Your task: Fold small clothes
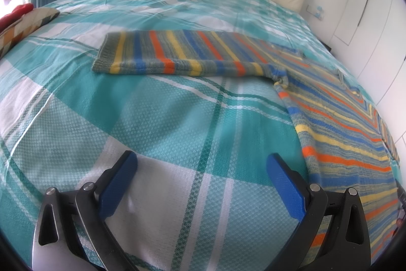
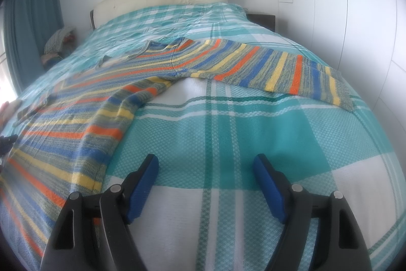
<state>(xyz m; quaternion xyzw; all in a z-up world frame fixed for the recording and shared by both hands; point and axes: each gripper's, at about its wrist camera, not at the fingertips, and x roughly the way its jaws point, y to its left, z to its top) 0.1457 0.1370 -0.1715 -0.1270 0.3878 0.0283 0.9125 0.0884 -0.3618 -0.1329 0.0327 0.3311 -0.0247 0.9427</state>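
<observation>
Left gripper point(image 1: 201, 170): jaws wide apart, nothing between them, only bedspread point(image 1: 157, 118) showing in the gap. Right gripper point(image 2: 206, 173): same, jaws spread, empty, bare bedspread under the gap. Both pitched down at the bed, neither touching the garment.

Sweater point(image 2: 83, 118): striped knit, laid flat and unfolded on the bed. Its body lies between the two grippers, to the right of the left one and to the left of the right one. Hem edge runs just beside the left gripper's right finger point(image 1: 286, 184) and just beside the right gripper's left finger point(image 2: 142, 187). Left sleeve point(image 1: 177, 52) stretches straight out across the bed, well ahead of the left gripper. Right sleeve point(image 2: 279, 67) does the same ahead of the right gripper. Cuffs are the far ends.

Read: no fold started; sleeves likely come in first.

Risks:
- Pinching the bedspread along with the knit. Loose woven cover, hem lies flat on it, so a low pinch takes both layers and drags the cover.
- Knit is stretchy and floppy. A one-corner grab would skew the stripes and bunch the body.
- Uneven lift between the two hands would twist the fold line.
- Long reach to the cuffs; grabbing mid-sleeve leaves the cuff trailing.
</observation>
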